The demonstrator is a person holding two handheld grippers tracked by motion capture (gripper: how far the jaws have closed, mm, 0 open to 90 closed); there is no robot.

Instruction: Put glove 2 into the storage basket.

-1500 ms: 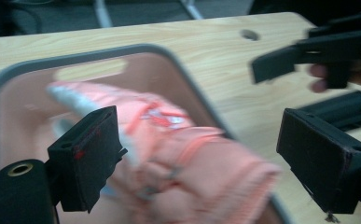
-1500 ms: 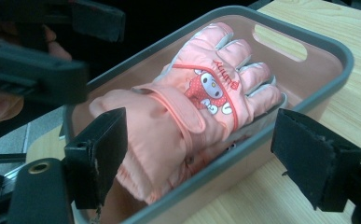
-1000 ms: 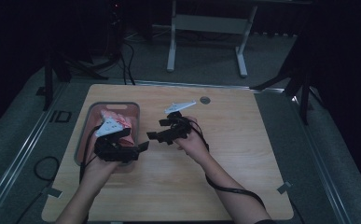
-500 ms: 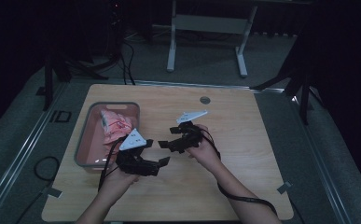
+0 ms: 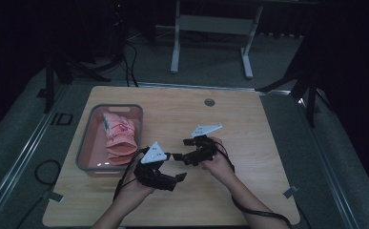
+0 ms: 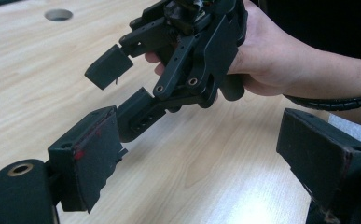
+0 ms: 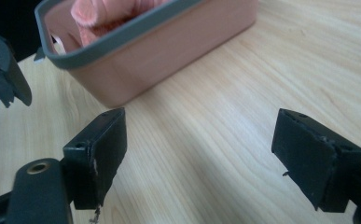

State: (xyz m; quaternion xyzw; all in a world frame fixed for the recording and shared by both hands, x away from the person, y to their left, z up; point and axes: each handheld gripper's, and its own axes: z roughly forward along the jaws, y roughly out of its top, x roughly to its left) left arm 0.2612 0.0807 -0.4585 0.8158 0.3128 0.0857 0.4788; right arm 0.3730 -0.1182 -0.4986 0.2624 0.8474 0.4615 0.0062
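The left gripper (image 5: 179,177) sits low over the desk (image 5: 249,119) near its front edge, a little left of the middle, with its jaws wide apart and nothing between them; in the left gripper view its two black pads (image 6: 87,156) frame bare wood. The right gripper (image 5: 177,156) is just beyond it, nearer the desk's middle, jaws also spread wide and empty, pointing toward the left edge; in the right gripper view its pads (image 7: 99,151) stand over bare wood with the bin ahead of them. The two grippers are near each other, tips almost meeting, and each carries a pale three-cornered plate on top. The person's left hand (image 5: 134,191) comes in from the front edge and the right hand (image 5: 220,164) from the front right, a black cable trailing off the right wrist toward the front edge. The desk is a light wooden top with rounded corners. The bin (image 5: 89,143), pink with a grey rim, stands by the left edge, about halfway between front and back, well clear of both sets of jaws though the left gripper's body is just beside its front right corner. Inside it lies a bunched pink cloth (image 5: 120,138), filling the right half of the bin and touched by neither gripper. A small round grommet hole (image 5: 210,102) sits near the back edge, at the middle.
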